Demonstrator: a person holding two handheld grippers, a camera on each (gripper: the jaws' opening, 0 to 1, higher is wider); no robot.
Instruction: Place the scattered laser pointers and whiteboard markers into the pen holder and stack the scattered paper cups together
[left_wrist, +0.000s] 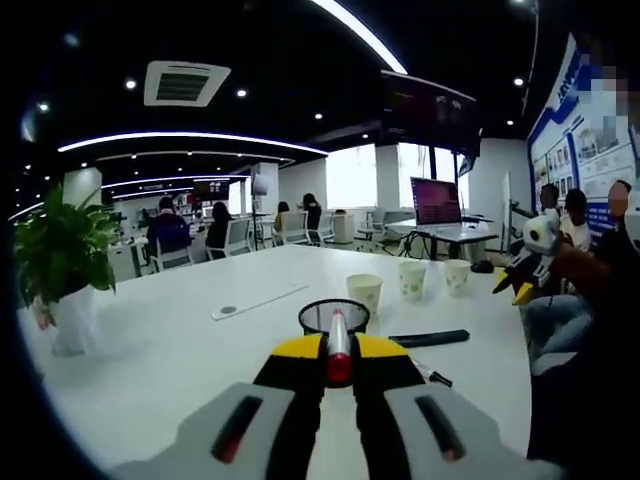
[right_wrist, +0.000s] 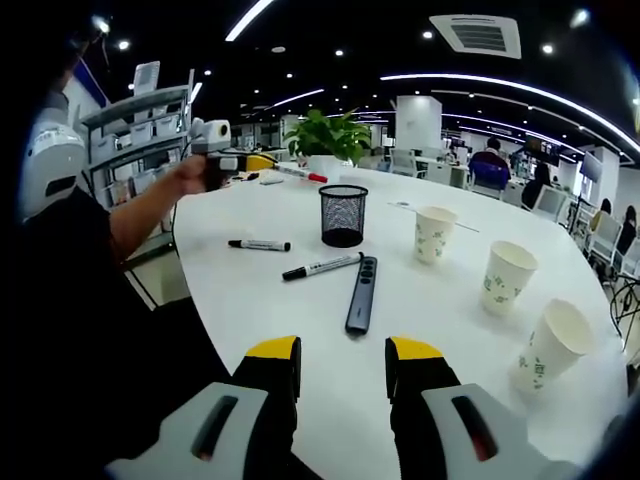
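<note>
The left gripper (left_wrist: 340, 352) has its yellow-tipped jaws pressed together on a red-capped whiteboard marker (left_wrist: 339, 345), which juts forward from between them toward the black mesh pen holder (left_wrist: 334, 315) just beyond; from the right gripper view that same gripper (right_wrist: 262, 162) is seen held out over the far side of the white table (right_wrist: 300, 320) by a person's hand (right_wrist: 190, 175), with the marker (right_wrist: 302, 173) sticking out level toward the potted plant (right_wrist: 326, 138). The right gripper (right_wrist: 342, 360) hovers low over the near edge of the table with its jaws spread apart and nothing between them. In the right gripper view the pen holder (right_wrist: 343, 215) stands upright near the table's middle. In front of it lie a black laser pointer (right_wrist: 361, 294) and, just beside that, a black-capped whiteboard marker (right_wrist: 321, 267) lying at a slant; another black-capped marker (right_wrist: 259, 245) lies apart to the left. Three paper cups with a green leaf print stand upright and separate in a row on the right: the farthest cup (right_wrist: 434, 234), the middle cup (right_wrist: 506, 278) and the nearest cup (right_wrist: 552, 345). In the left gripper view the three cups (left_wrist: 412, 279) stand beyond the pen holder, and the laser pointer (left_wrist: 429, 339) lies to its right. Seated people (left_wrist: 168, 232) fill the office behind.
</note>
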